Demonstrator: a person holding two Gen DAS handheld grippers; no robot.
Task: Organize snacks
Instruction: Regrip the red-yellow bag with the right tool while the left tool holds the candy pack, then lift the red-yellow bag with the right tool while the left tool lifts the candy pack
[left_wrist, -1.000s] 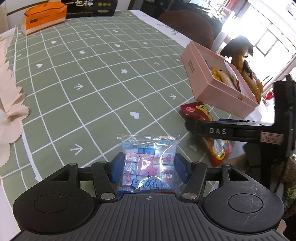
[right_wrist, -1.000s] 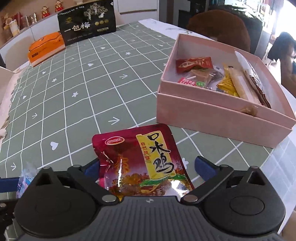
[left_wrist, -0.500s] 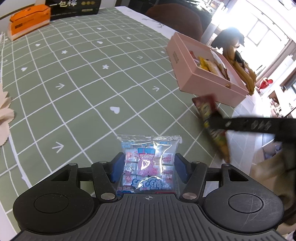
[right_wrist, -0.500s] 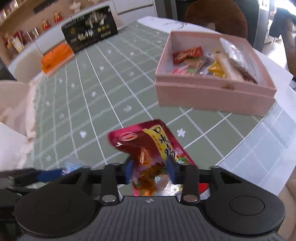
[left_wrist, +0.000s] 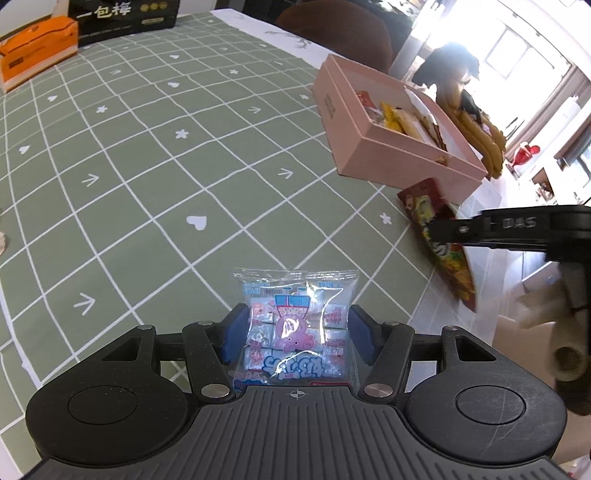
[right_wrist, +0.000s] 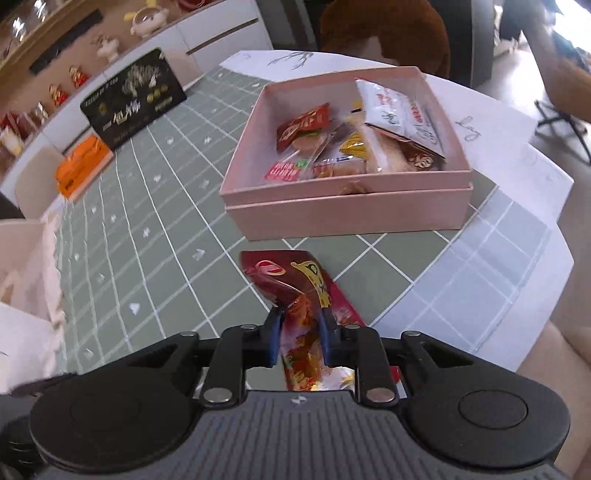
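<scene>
Right gripper (right_wrist: 298, 325) clamped on red snack pouch (right_wrist: 295, 291), left gripper (left_wrist: 293, 334) holding candy bag (left_wrist: 295, 325); next, over the pink box (right_wrist: 343, 214) to release.

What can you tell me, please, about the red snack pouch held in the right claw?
The red snack pouch is a glossy foil-like packet, dark red with a yellow label band and a food picture on its lower part. The right claw pinches it across the middle between blue pads, crumpling it lengthwise. It hangs clear of the green checked tablecloth, tilted, its top end towards the pink box but short of it. The left wrist view shows it edge-on, beside the box's near corner.
</scene>
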